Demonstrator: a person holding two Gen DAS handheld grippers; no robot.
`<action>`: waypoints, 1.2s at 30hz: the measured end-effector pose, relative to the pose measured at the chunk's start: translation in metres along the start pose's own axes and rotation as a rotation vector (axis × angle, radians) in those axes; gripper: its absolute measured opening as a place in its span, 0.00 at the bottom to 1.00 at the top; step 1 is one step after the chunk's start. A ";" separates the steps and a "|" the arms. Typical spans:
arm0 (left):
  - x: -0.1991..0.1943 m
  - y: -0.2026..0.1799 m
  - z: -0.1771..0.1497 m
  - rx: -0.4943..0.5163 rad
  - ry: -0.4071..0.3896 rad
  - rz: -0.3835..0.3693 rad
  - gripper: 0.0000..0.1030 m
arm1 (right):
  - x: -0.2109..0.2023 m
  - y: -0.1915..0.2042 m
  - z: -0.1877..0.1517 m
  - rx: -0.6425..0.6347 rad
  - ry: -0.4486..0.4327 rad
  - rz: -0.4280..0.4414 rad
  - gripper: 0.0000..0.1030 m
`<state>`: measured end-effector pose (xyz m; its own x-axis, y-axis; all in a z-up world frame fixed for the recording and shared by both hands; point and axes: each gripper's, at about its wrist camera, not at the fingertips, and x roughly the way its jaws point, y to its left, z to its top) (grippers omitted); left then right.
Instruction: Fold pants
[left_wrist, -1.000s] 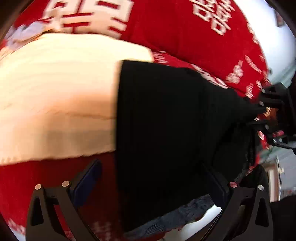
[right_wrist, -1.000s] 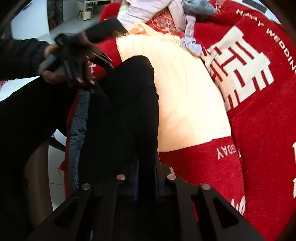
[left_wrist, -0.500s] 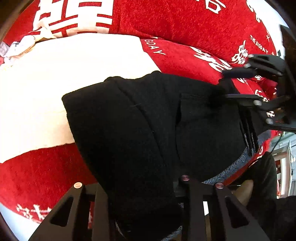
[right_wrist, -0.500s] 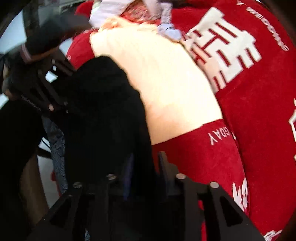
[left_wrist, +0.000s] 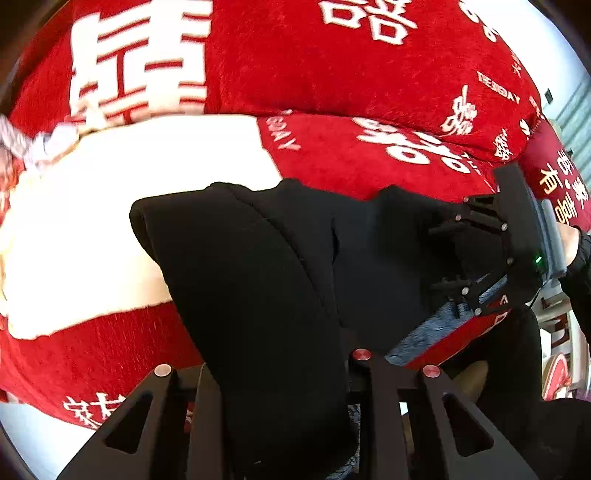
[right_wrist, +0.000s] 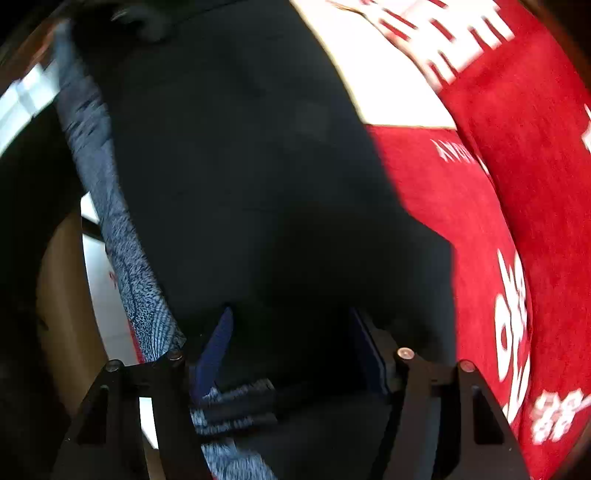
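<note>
Black pants (left_wrist: 258, 258) lie bunched on a red blanket (left_wrist: 332, 74). My left gripper (left_wrist: 277, 369) is closing, and a thick fold of the pants fills the gap between its fingers, pinched and lifted. At the right of the left wrist view, my right gripper (left_wrist: 437, 258) stands over the pants' other end with its jaws apart. In the right wrist view the right gripper (right_wrist: 295, 332) is opening. Its blue pads (right_wrist: 218, 347) stand clear of the black pants (right_wrist: 240, 147), which spread out below and between them.
The blanket has white characters and a cream panel (left_wrist: 110, 221) under the pants' far edge. A blue-grey patterned cloth (right_wrist: 122, 240) runs along the near edge of the bed. Crumpled pale clothes (left_wrist: 22, 147) lie at the far left. A hand (left_wrist: 569, 240) holds the right gripper.
The left gripper went from wide open to shut on a fold of the pants and rose with it. The right gripper, earlier shut on the pants, has opened and let go.
</note>
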<state>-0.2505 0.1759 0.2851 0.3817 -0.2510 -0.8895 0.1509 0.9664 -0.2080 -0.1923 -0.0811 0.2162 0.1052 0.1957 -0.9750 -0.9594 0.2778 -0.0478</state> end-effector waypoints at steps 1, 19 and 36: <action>-0.006 -0.010 0.004 0.014 -0.004 0.008 0.24 | -0.014 -0.004 -0.006 0.017 -0.039 -0.022 0.67; -0.007 -0.253 0.105 0.286 0.044 -0.015 0.20 | -0.095 -0.045 -0.209 0.693 -0.206 -0.282 0.67; 0.178 -0.396 0.093 0.475 0.268 0.183 0.33 | -0.091 -0.034 -0.310 0.933 -0.288 -0.258 0.68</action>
<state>-0.1575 -0.2563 0.2469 0.2053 -0.0001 -0.9787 0.5210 0.8465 0.1093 -0.2499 -0.3996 0.2394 0.4582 0.2108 -0.8635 -0.3238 0.9443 0.0588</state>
